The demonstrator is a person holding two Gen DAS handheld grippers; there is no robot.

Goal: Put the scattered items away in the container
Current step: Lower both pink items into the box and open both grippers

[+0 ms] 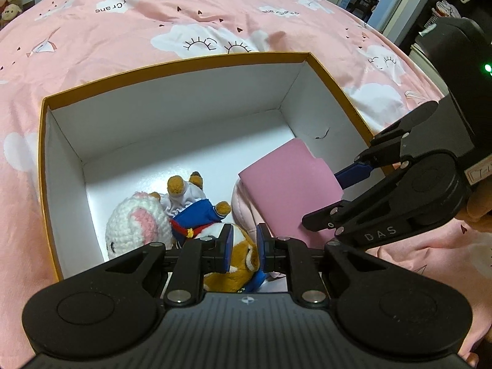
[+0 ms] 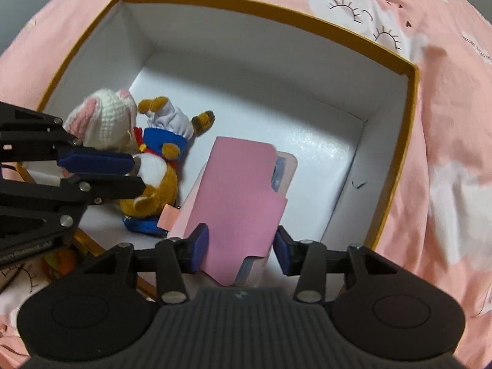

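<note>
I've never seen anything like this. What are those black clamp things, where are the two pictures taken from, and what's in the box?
Those black clamps are hand-held grasping tools, one in each of a person's hands; no robot arm is involved. Each tool carries a wide-angle camera looking along its two blue-padded fingers, so one picture comes from the left tool and the other from the right tool.

Both look down into an open cardboard box with a mustard rim and white inside, standing on a pink cloud-print bedspread. Inside lie a white-and-pink crocheted toy, a brown plush animal in blue clothes and a pink folding case.

The left tool is shut and seems to hold nothing. The right tool's fingers straddle the pink case, one finger clear of it, so it looks released.
</note>
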